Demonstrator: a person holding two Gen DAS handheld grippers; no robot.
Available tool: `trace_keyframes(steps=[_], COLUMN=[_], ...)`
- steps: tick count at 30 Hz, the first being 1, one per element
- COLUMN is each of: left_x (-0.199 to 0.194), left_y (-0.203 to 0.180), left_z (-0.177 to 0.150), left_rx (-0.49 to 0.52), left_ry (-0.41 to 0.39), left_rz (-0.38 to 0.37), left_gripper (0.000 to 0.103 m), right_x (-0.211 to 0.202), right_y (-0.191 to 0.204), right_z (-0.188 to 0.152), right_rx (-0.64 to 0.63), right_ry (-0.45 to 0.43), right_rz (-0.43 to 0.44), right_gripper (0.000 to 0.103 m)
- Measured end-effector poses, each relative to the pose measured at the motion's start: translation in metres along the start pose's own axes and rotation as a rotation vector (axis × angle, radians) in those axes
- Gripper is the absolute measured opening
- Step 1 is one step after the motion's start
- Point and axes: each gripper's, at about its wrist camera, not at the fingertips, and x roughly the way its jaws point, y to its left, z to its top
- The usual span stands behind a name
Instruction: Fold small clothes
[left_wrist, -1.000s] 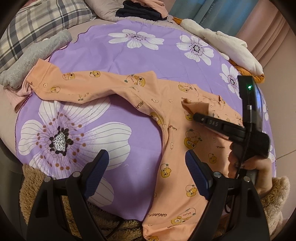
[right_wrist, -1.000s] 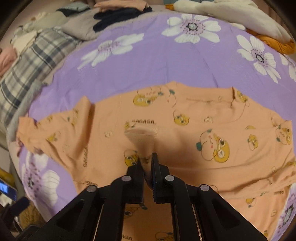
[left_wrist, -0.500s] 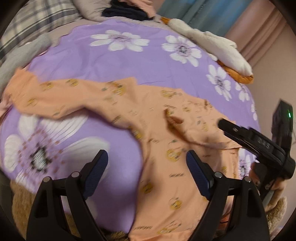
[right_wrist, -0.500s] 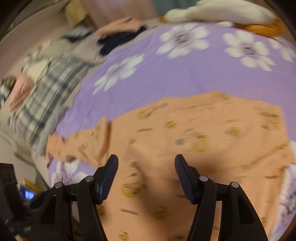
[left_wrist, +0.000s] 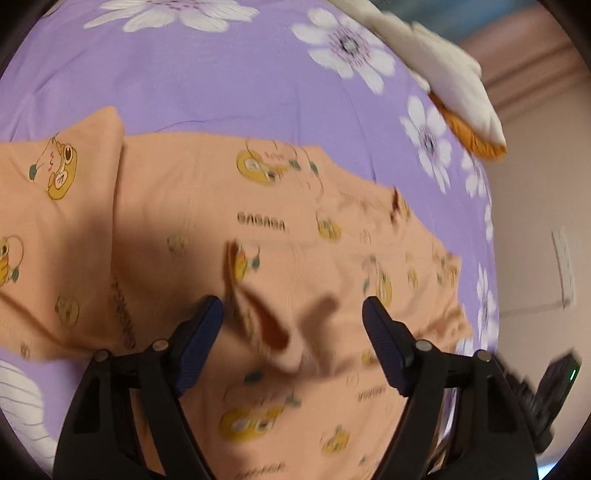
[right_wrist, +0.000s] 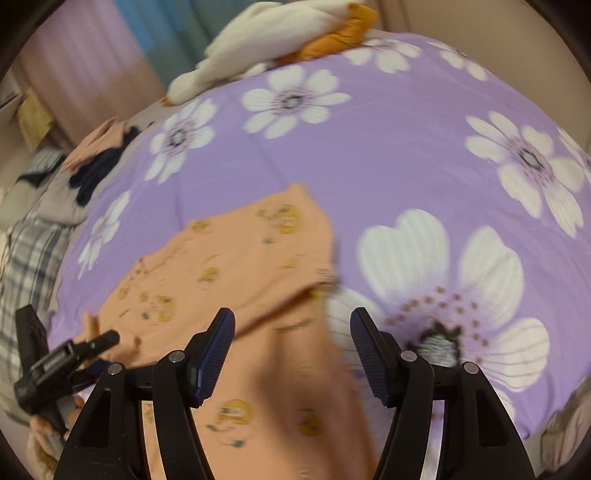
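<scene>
The orange cartoon-print cotton garment (left_wrist: 280, 258) lies under both grippers' parted, empty fingers; left gripper (left_wrist: 293, 332) has been closing over a raised crease (pinch it squarely before folding).

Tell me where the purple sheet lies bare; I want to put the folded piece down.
Bare sheet runs beyond the orange garment, up to the white plush, and to its right over the big flower. Far left is crowded: dark clothes and plaid fabric.
</scene>
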Motion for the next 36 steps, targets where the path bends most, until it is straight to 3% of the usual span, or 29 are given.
trace_keyframes(steps=[1, 3, 5, 9, 13, 17, 23, 28, 31, 36], left_x=[-0.001, 0.003, 0.010, -0.002, -0.030, -0.050, -0.035, -0.019, -0.009, -0.002], left_y=[-0.001, -0.004, -0.006, -0.019, -0.028, -0.034, -0.005, 0.013, 0.018, 0.027], left_z=[0.001, 0.001, -0.002, -0.006, 0.008, 0.021, 0.026, 0.026, 0.022, 0.020], left_rx=[0.002, -0.003, 0.004, 0.081, 0.101, 0.175, 0.165, 0.139, 0.143, 0.114], left_ry=[-0.012, 0.001, 0.038, -0.052, -0.128, -0.228, -0.192, -0.155, -0.134, -0.109], left_rz=[-0.003, -0.016, -0.060, -0.005, -0.055, 0.013, 0.115, 0.152, 0.201, 0.192], left_gripper=[0.054, 0.022, 0.005, 0.004, 0.004, 0.004, 0.005, 0.005, 0.006, 0.008], right_x=[0.000, 0.000, 0.002, 0.004, 0.010, 0.016, 0.031, 0.039, 0.046, 0.055], right_y=[-0.008, -0.019, -0.026, -0.033, -0.031, -0.028, -0.014, -0.004, 0.000, 0.003], right_z=[0.000, -0.002, -0.003, -0.004, -0.006, -0.007, -0.009, -0.007, -0.005, -0.004], right_rx=[0.022, 0.052, 0.074, 0.101, 0.085, 0.084, 0.026, -0.022, -0.049, -0.077], right_ry=[0.004, 0.004, 0.008, 0.013, 0.026, 0.045, 0.075, 0.082, 0.087, 0.071], right_rz=[-0.006, -0.010, -0.012, 0.000, -0.001, 0.010, 0.015, 0.020, 0.005, -0.079], right_gripper=[0.065, 0.065, 0.065, 0.065, 0.065, 0.065, 0.065, 0.062, 0.054, 0.013])
